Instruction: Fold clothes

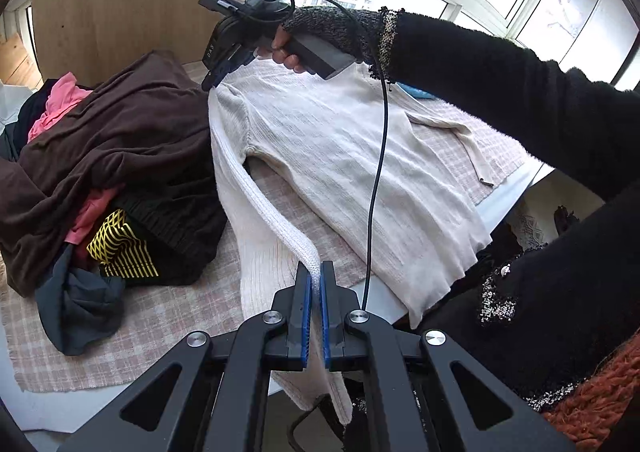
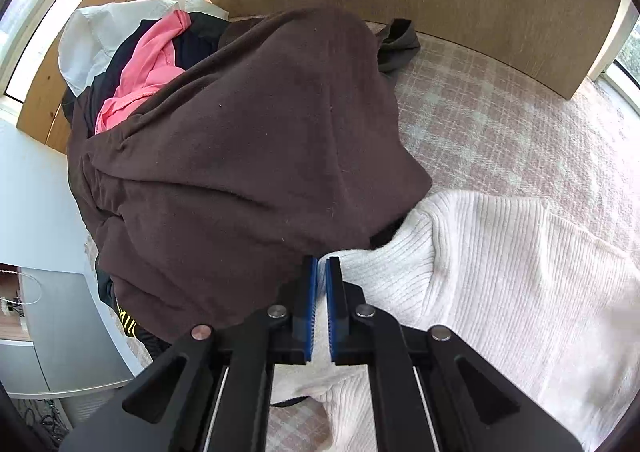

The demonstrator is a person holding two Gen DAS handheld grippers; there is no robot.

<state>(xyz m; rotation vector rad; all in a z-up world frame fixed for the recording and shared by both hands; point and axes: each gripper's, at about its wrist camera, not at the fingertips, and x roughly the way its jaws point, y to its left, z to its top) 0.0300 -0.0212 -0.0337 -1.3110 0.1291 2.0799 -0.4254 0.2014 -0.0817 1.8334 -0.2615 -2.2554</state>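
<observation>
We see one cream ribbed sweater [image 1: 340, 155] spread across the checked cloth [image 1: 168, 316] on the table, its body running away from us toward the window, hem at the near edge. Beside it, touching its left shoulder, sits one pile of unfolded clothes [image 1: 112, 155], topped by a brown garment [image 2: 248, 155] with pink, black-and-yellow and grey pieces showing underneath; we cannot count them exactly.

The sweater's left sleeve [image 1: 260, 195] is the long axis that matters: it runs from the shoulder at the far end down to the cuff at the near end. Our left gripper [image 1: 316, 280] is clenched on that sleeve near the cuff, ribbed fabric pinched between the blue pads. Our right gripper [image 2: 322, 272] sits at the far end, at the shoulder, just where the brown garment overlaps the sweater; its jaws stand nearly together with a strip of white showing between them, but we cannot tell for sure that they grip it.

We judge the coming move to be carrying the sleeve rightward across the body; the body lies to the right of both grippers.

Counted: two grippers, one sweater, one pile.
</observation>
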